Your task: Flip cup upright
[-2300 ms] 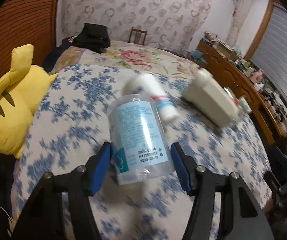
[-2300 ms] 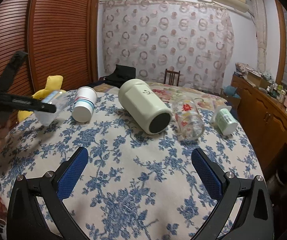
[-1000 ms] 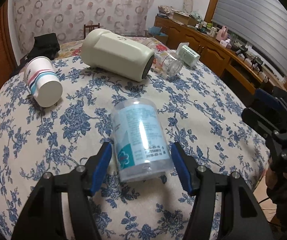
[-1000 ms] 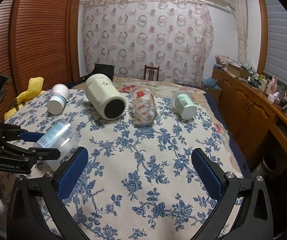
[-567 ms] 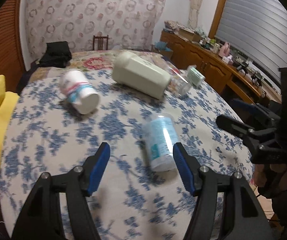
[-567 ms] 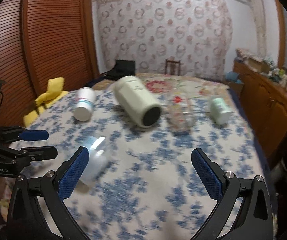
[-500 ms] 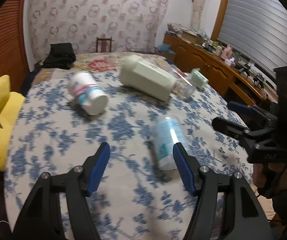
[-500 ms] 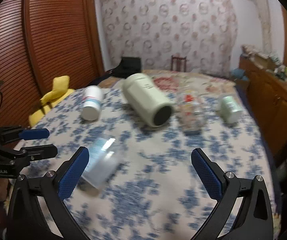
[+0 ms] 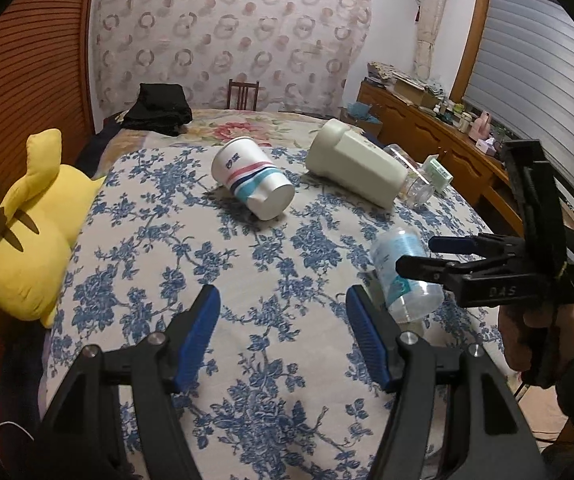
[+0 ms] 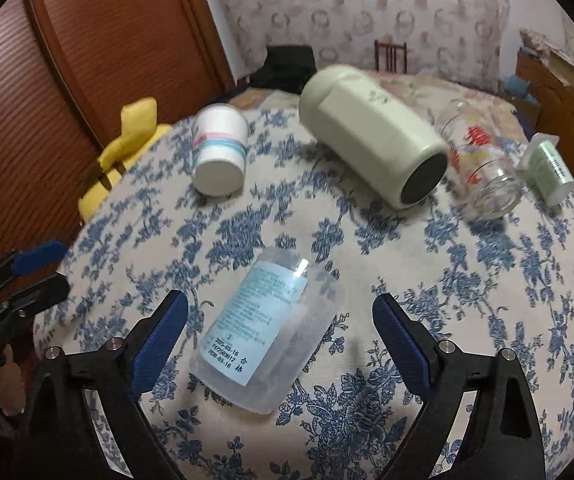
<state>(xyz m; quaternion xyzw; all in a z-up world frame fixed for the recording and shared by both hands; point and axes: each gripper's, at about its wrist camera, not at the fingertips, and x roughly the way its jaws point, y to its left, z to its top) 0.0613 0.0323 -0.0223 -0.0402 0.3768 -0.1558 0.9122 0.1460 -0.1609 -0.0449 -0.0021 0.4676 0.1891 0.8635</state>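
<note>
- At the far left a yellow plush toy [image 9: 27, 236] lay at the edge of the bed, which was spread with a blue-flowered cloth [image 9: 159, 248].
- The left gripper [image 9: 283, 332] hung over bare cloth with its blue pads spread wide and nothing between them.
- Further back a white paper cup with coloured stripes [image 9: 253, 182] lay on its side, and to its right a large pale green flask [image 9: 355, 174], a glass jar [image 10: 483, 170] and a small green cup [image 10: 547, 168], all lying down too.
- The clear plastic cup with a pale blue label [image 10: 267, 328] lay on its side on the cloth, its wider end toward the right wrist camera (which end was the mouth could not be told through the blur).
- The right gripper [image 10: 281, 332] was spread wide, one pad on each side of that cup, neither seeming to touch it.
- To do this step well, the pads should probably close squarely across the middle of the cup, gently since the thin plastic could buckle, then lift clear of the soft cloth before turning it mouth up.
</note>
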